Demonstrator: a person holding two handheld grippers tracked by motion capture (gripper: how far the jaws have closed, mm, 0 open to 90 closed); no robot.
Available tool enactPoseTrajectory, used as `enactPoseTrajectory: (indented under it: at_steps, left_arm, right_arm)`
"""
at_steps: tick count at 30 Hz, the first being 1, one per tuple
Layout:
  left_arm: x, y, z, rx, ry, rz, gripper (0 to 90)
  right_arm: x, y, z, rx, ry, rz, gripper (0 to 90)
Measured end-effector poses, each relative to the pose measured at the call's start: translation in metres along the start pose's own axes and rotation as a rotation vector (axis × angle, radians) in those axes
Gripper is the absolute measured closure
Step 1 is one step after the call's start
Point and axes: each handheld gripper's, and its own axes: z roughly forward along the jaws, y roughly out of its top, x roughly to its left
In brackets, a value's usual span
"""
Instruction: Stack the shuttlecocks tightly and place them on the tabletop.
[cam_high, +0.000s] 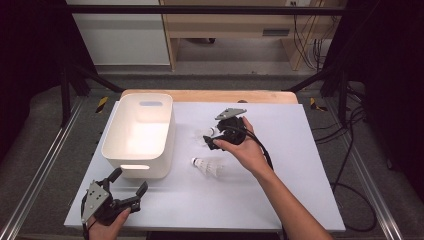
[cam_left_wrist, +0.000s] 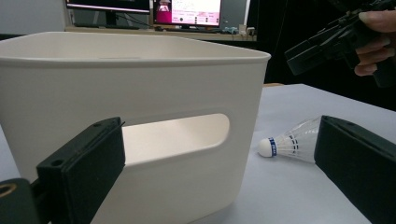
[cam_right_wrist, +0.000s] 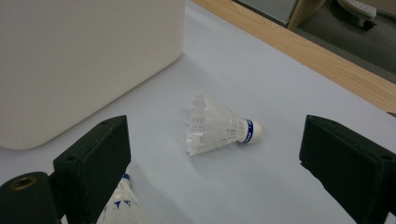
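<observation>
Your right gripper (cam_high: 206, 140) hangs over the desk (cam_high: 280, 200) at about 3 o'clock from the bin (cam_high: 112, 135). Its fingers (cam_right_wrist: 93, 154) stand wide apart with nothing clamped. A shuttle (cam_right_wrist: 222, 127) lies on its side between them, not touched.

That shuttle is feather-light and springy. Its skirt (cam_right_wrist: 205, 126) is thin and will crush or kink if you squeeze hard, and it will roll in an arc if you nudge it. Its cork (cam_right_wrist: 254, 130) points to 3 o'clock in the right gripper view. Take it there, or just behind the blue band where the skirt is stiffest. Close gently, because a light thing like this can squirt out of hard pads.

Now the count. There is one bin. A second shuttle (cam_right_wrist: 122, 205) peeks out from behind the left-hand finger at 7 o'clock. The high view shows a near shuttle (cam_high: 207, 166) at 6 o'clock from the gripper, cork toward the bin. That makes two for certain and probably three, as I cannot tell whether the near one is the one peeking.

Your left gripper (cam_high: 131, 180) waits at the desk's 7 o'clock corner, fingers spread and holding nothing.
</observation>
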Motion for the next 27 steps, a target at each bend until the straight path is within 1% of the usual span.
enactPoseTrajectory:
  at_steps: [3, 6, 8, 12, 15, 18, 23, 27]
  left_arm:
    - [0.001, 0.000, -0.001, 0.003, 0.002, 0.003, 1.9]
    - [0.001, 0.000, -0.001, -0.003, 0.003, 0.001, 1.9]
    - [0.002, 0.000, -0.001, -0.001, 0.004, -0.003, 1.9]
    - [0.001, 0.000, 0.000, -0.002, 0.000, 0.000, 1.9]
    - [0.000, 0.000, 0.001, 0.002, -0.003, 0.003, 1.9]
    - [0.000, 0.000, 0.001, 0.002, -0.001, 0.003, 1.9]
    - [0.001, 0.000, 0.000, 0.001, 0.000, 0.002, 1.9]
    - [0.001, 0.000, -0.001, 0.002, 0.000, -0.001, 1.9]
  right_arm:
    - [-0.001, 0.002, 0.008, 0.007, 0.008, 0.013, 10.1]
    - [-0.002, 0.003, 0.016, 0.015, -0.014, 0.019, 10.2]
    - [-0.003, 0.003, 0.018, 0.013, -0.019, 0.024, 10.7]
    - [-0.002, 0.002, 0.024, 0.029, -0.027, 0.023, 11.1]
    - [-0.001, 0.002, 0.026, 0.036, -0.037, 0.027, 11.1]
    - [-0.002, 0.002, 0.028, 0.030, -0.043, 0.036, 11.6]
    - [-0.004, 0.002, 0.036, 0.043, -0.056, 0.037, 13.7]
    - [-0.002, 0.003, 0.042, 0.047, -0.061, 0.046, 14.9]
